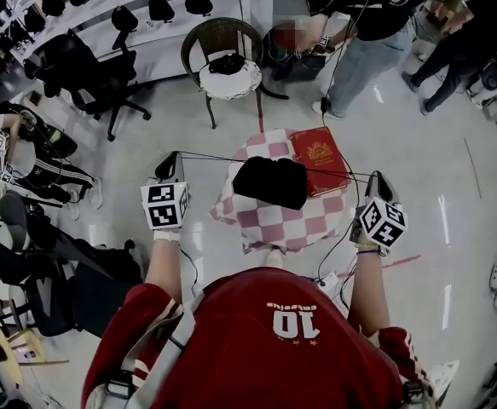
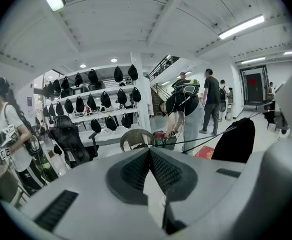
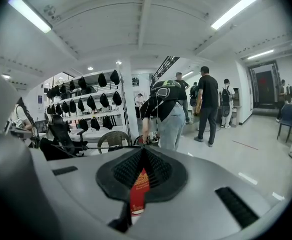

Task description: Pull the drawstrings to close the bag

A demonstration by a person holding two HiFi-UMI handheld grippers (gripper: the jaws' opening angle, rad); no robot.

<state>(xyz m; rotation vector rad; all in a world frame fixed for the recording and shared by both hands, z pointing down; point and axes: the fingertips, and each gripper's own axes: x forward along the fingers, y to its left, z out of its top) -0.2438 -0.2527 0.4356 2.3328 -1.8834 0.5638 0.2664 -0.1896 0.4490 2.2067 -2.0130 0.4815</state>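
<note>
Since the drawstrings (image 1: 222, 158) run straight and taut from the black bag (image 1: 269, 181) out to either side, the pull looks well advanced, probably near its end. The bag sits in the middle of the small table (image 1: 269, 224), between the two tools and well apart from each. It has bunched into a soft, rounded, matte lump. From above its mouth is too dark to read, so I cannot say it is fully cinched; a last tug and a check of the opening may be what is left. The left gripper (image 1: 171, 162) has its ribbed pads pressed together on its end of the cord. A pale, flat tag (image 2: 153, 189) hangs below the pinch, and the thin dark line leads off to the bag (image 2: 234, 141). The right gripper (image 1: 378, 181) is likewise clamped, with a glossy red tag (image 3: 139, 184) bearing gold print caught between its pads and a cord leaving to the left. The cords are thin, dark and wiry-looking under tension. The bag's cloth looks limp and non-reflective. The table is draped in a red-and-white checked cloth that falls in loose folds. A red box (image 1: 320, 160), flat and rigid with a gold emblem, lies just beside the bag, touching or slightly under it.
</note>
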